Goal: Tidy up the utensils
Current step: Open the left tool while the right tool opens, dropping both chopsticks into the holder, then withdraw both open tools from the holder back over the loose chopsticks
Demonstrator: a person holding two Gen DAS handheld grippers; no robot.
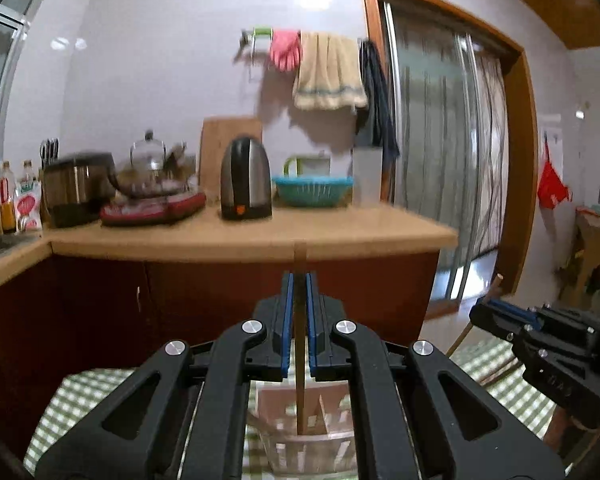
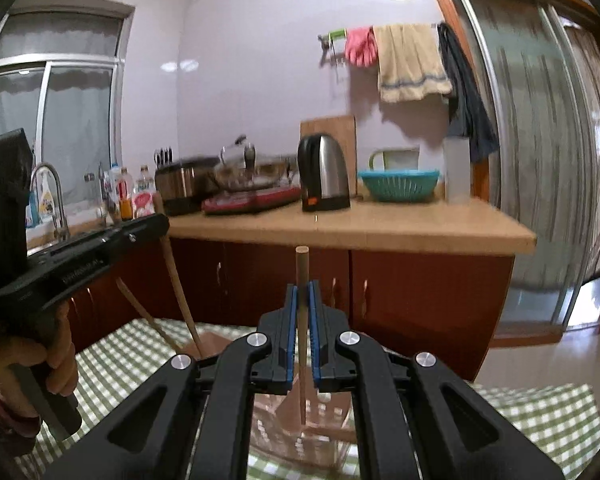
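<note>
Wooden chopstick (image 1: 300,344) stands upright, clamped in the near-closed left gripper (image 1: 299,286), lower end inside the pink utensil holder (image 1: 300,412) on the green checked cloth (image 1: 76,400); right gripper (image 2: 303,294) likewise clamps a second upright chopstick (image 2: 301,272) over that holder.

Left gripper (image 1: 299,286) points forward and slightly down, its blue-lined jaws nearly closed on a thin upright wooden stick (image 1: 299,344); right gripper (image 2: 303,294) does likewise with another stick (image 2: 301,320); a hand (image 2: 46,356) grasps the left gripper's handle.
</note>
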